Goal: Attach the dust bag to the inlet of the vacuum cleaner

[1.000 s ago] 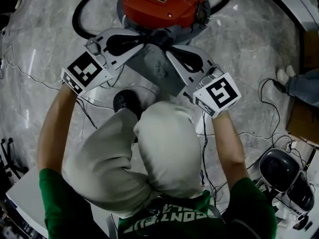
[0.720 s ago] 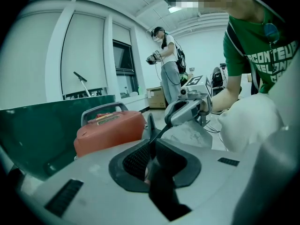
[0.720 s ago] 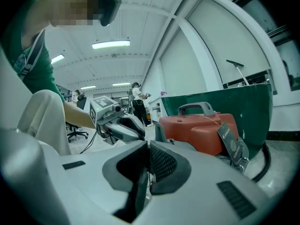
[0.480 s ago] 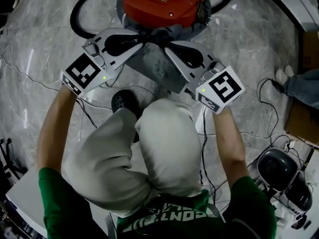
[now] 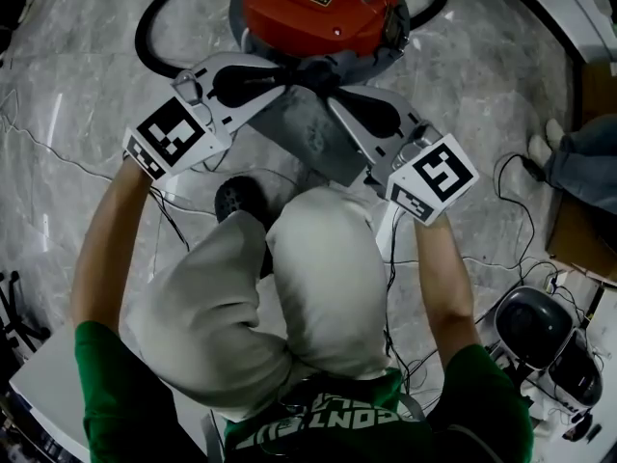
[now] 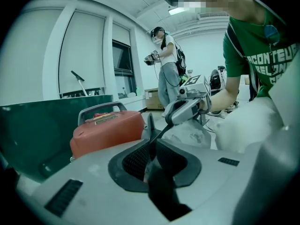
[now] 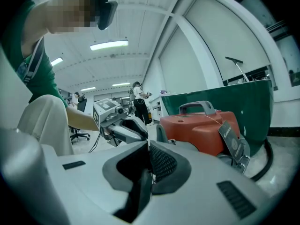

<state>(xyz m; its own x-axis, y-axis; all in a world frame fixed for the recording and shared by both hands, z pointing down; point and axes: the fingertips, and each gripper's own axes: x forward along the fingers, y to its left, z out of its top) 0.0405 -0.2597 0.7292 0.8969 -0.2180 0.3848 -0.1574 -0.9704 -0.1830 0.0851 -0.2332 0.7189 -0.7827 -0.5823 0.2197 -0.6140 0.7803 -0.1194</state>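
1. Nearest the head camera, the person's knees point(image 5: 318, 278) are folded in a crouch. I judge this brings both forearms low enough for work at floor level.
2. Just beyond the knees, the dust bag point(image 5: 310, 135) hangs as a grey sheet between the two tools, with its upper edge toward the machine.
3. The left gripper point(image 5: 287, 83) has its jaws together on the bag's thin top edge, taken from the left side. Its own view shows a thin dark edge pinched there.
4. The right gripper point(image 5: 326, 93) is clamped on the same edge from the opposite side. In my judgement, a pinch at each side keeps that edge flat and square for presenting to the inlet.
5. Beyond the tips, the red-topped vacuum cleaner point(image 5: 318, 8) stands on the floor point(image 5: 77, 85), and the tips meet just at its near side. The inlet is hidden beneath the grippers, so I cannot confirm the bag is seated.
6. Farthest off, the black hose point(image 5: 154, 27) loops behind the machine, apart from the work.
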